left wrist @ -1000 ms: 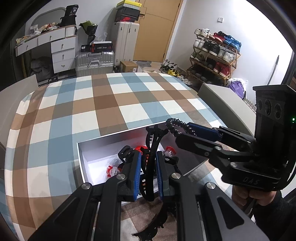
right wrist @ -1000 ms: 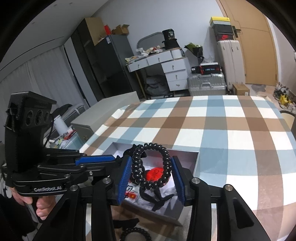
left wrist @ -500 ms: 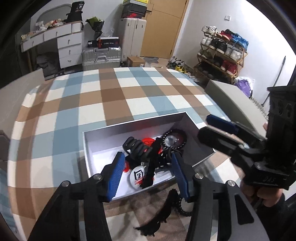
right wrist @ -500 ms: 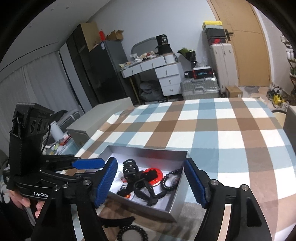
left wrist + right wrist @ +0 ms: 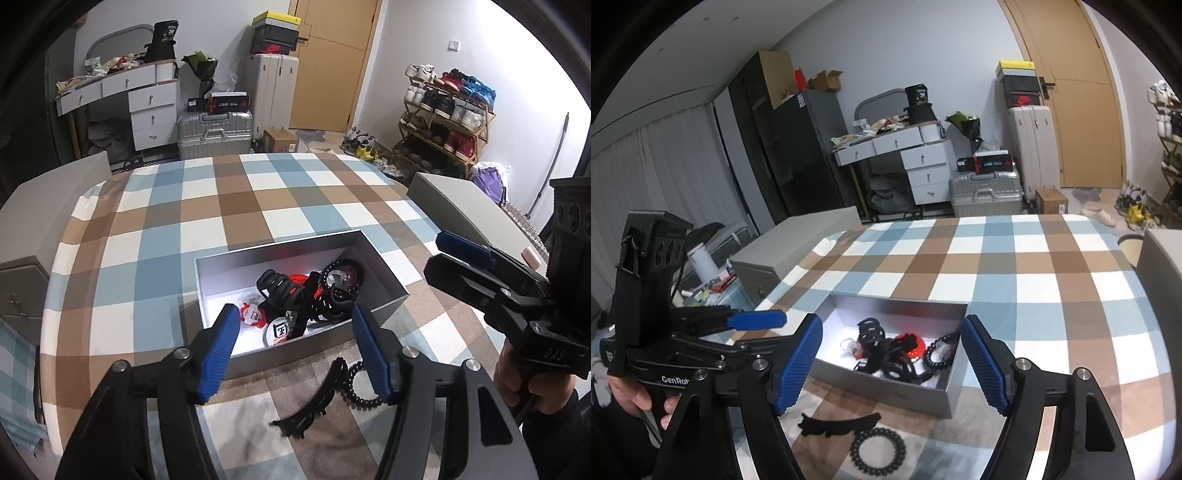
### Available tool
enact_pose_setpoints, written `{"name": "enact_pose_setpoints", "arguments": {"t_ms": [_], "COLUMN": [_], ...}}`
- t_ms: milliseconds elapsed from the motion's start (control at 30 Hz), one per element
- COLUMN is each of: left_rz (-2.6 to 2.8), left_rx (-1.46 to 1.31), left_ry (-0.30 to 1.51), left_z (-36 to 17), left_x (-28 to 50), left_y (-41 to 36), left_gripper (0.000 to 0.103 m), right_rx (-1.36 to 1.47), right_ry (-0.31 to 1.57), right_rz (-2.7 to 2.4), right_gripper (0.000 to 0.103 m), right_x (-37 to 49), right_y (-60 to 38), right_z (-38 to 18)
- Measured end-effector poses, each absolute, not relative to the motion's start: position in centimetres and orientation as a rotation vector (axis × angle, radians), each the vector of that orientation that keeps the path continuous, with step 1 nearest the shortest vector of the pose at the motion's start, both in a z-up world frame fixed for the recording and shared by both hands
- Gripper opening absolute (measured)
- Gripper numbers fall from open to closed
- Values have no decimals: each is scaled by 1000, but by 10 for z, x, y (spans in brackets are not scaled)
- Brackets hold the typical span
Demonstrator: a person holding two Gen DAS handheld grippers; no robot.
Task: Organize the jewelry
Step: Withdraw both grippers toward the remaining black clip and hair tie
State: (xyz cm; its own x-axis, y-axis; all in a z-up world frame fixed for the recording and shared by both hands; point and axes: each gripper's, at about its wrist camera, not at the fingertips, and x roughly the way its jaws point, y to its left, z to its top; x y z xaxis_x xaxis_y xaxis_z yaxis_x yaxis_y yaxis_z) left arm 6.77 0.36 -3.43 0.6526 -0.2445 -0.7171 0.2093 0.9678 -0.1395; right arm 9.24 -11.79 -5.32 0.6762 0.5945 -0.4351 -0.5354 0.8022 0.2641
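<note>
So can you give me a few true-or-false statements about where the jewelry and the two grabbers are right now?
1. The grey box has no lid on it. True.
2. Both pairs of jaws are clamped on a bracelet. False: the left gripper and the right gripper hold nothing, and their jaws are opening.
3. A black bead bracelet lies on the checked cloth, outside the box. True.
4. The black comb lies inside the box. False: it is on the cloth in front of the box, beside the bracelet.
5. A beaded bracelet lies inside the box. True.
</note>
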Motion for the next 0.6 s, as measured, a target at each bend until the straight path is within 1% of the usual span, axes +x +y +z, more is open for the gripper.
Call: {"name": "enact_pose_setpoints", "arguments": {"t_ms": [267, 500, 533, 600], "left_rz": [-231, -202, -196, -178], "left_rx": [-71, -96, -98, -96], "left_ry": [798, 780, 775, 770], "left_z": [-31, -33, -35, -38], "left_x": [54, 39, 37, 33], "left_y": [9, 14, 14, 15], "left_gripper": [59, 60, 60, 66], "right_rx": [78, 54, 55, 54], "right_ry": [520, 550, 556, 573], "right_rz": [626, 620, 620, 617], "right_gripper": [79, 81, 81, 81], "right_x": [70, 55, 54, 52], "right_y": [-115, -112, -112, -111], "right_z": [-49, -59, -61, -66]}}
